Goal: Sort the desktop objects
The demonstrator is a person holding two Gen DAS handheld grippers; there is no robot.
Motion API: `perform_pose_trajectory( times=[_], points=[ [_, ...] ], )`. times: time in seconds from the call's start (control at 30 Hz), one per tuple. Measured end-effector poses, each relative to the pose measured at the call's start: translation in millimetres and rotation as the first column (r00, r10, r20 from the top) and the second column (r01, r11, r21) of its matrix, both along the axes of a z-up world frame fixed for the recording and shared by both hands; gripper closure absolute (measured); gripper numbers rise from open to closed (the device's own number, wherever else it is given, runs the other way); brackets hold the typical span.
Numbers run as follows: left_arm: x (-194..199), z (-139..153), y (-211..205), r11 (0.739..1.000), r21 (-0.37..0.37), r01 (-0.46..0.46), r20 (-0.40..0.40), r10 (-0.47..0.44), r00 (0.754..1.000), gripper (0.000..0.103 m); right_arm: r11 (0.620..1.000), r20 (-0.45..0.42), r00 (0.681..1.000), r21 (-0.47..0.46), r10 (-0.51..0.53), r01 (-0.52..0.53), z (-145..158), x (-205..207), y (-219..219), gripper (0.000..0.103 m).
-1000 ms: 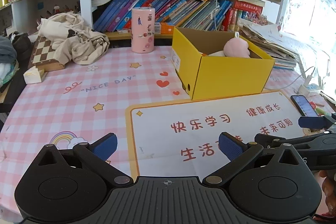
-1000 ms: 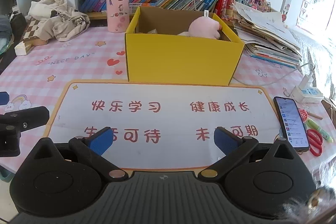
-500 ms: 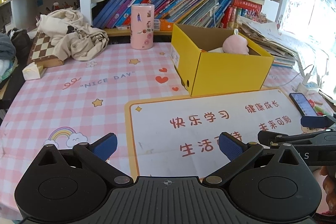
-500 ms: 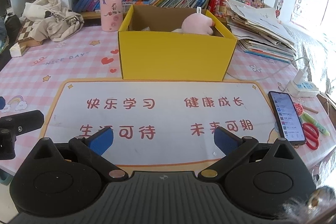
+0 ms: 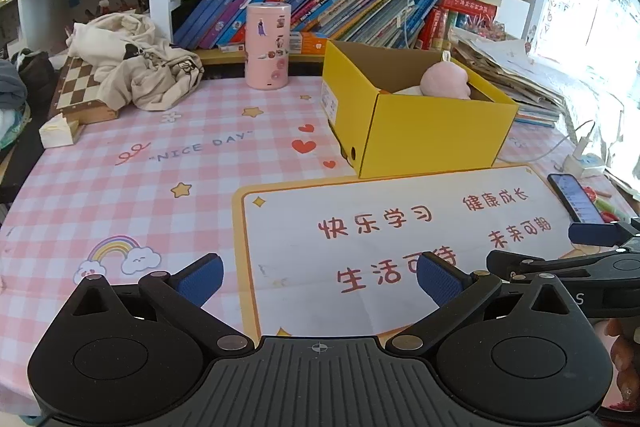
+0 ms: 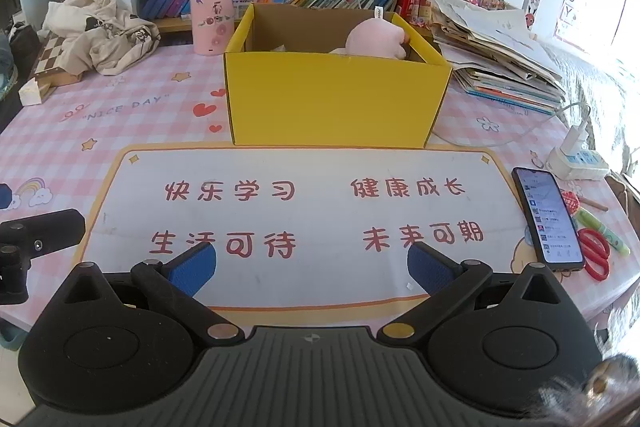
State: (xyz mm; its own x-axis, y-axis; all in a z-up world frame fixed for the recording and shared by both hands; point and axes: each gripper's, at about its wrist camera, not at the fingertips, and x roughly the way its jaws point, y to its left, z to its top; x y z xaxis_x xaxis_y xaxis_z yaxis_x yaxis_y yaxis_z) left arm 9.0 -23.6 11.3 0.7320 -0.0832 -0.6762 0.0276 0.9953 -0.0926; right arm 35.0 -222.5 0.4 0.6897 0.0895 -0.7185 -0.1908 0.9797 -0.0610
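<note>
1. We hold the left tongs point(image 5: 318, 277) with the blue pads spread wide and nothing between them, low over the near edge of the white desk mat point(image 5: 400, 235).
2. The right tongs point(image 6: 310, 263) stand equally wide and equally empty, above the same mat point(image 6: 312, 211) with its red printed characters.
3. Behind the mat we see the yellow box point(image 6: 332, 107), open at the top, resting on the pink checked counter point(image 6: 120, 115) and just touching the mat's far border.
4. Inside the box, toward its right rear, lies the pink plush toy point(image 6: 378, 39); something pale shows beside it, too hidden to identify.
5. Right of the mat lie a lit phone point(image 6: 548, 219), red-handled scissors point(image 6: 596, 255) and a power strip point(image 6: 576, 163).
6. Left of the box stands a pink cylinder point(image 5: 267, 45) before the bookshelf point(image 5: 320, 7); farther left, a crumpled cloth point(image 5: 132, 63) lies over a chessboard point(image 5: 78, 91).
</note>
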Motion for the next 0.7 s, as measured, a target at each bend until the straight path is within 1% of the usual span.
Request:
perform_pose_trajectory(
  times=[0.43, 0.7],
  points=[
    [0.3, -2.1, 2.3, 1.0, -0.019, -0.007, -0.012, 0.007, 1.0, 0.0, 1.0, -0.006, 1.0, -0.003, -0.003, 0.003, -1.5, -0.9, -0.8, 0.0],
    [-2.2, -1.6, 4.9, 0.999, -0.032, -0.022, 0.006, 0.022, 1.0, 0.0, 1.0, -0.013, 1.0, -0.005, -0.003, 0.003, -3.2, -1.4, -1.1, 0.0]
  ],
)
